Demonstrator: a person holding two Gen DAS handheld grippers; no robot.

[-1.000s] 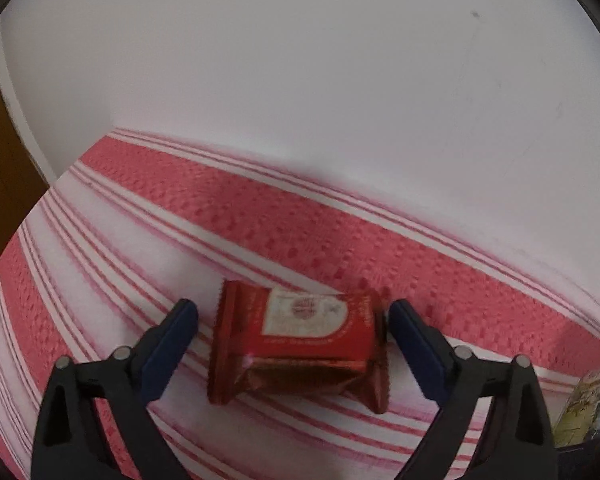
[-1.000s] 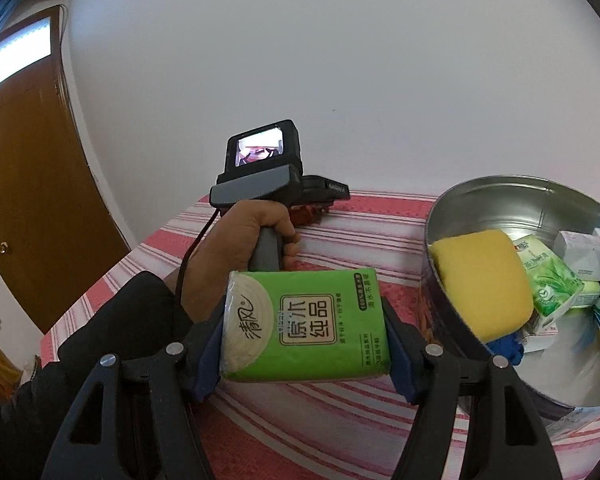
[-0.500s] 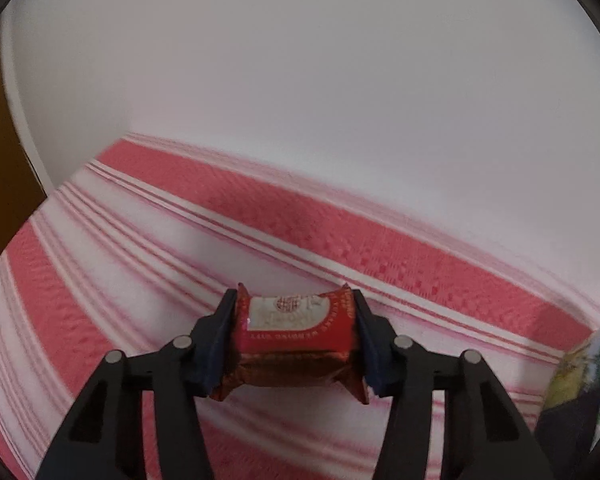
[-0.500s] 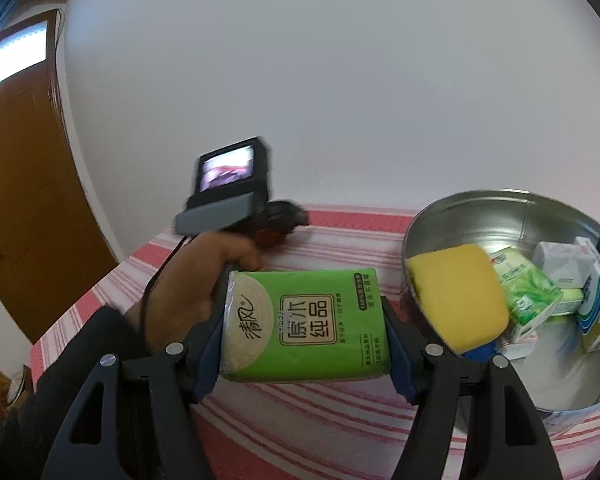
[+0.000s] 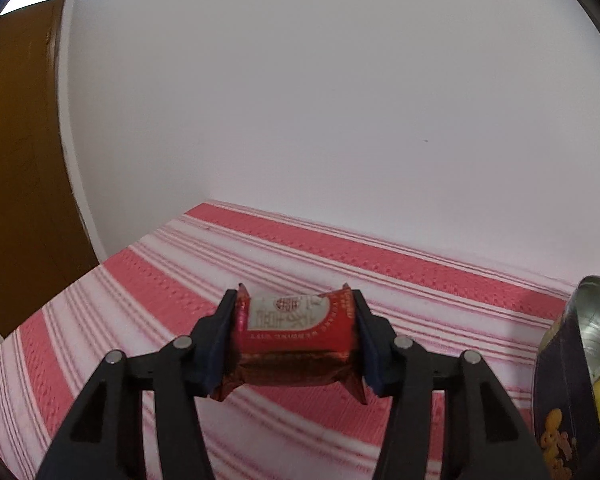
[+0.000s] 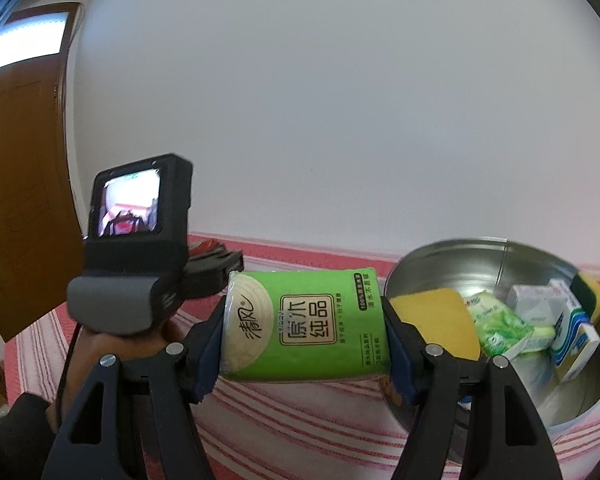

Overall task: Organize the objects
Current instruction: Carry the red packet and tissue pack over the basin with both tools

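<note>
- on the striped cloth [image 6: 300,432], soft and woven, the round metal tin [image 6: 500,248] is already crowded with a sponge [image 6: 432,324] and small packs; more could spill over its thin rim.
- right gripper [image 6: 306,344] clamps the green tissue pack [image 6: 306,332]: soft and squashy, it may slide out.
- left gripper [image 5: 294,344] has just closed on the red snack [image 5: 296,340], held above the cloth; its slick crinkly foil could slip.

A plain white wall [image 6: 340,100] rises directly behind the table [image 5: 380,256], which is covered by a cloth [image 5: 148,280] striped red and white. A brown wooden door [image 6: 20,160] stands at left, with a bright pane [image 6: 24,40] above it.
</note>
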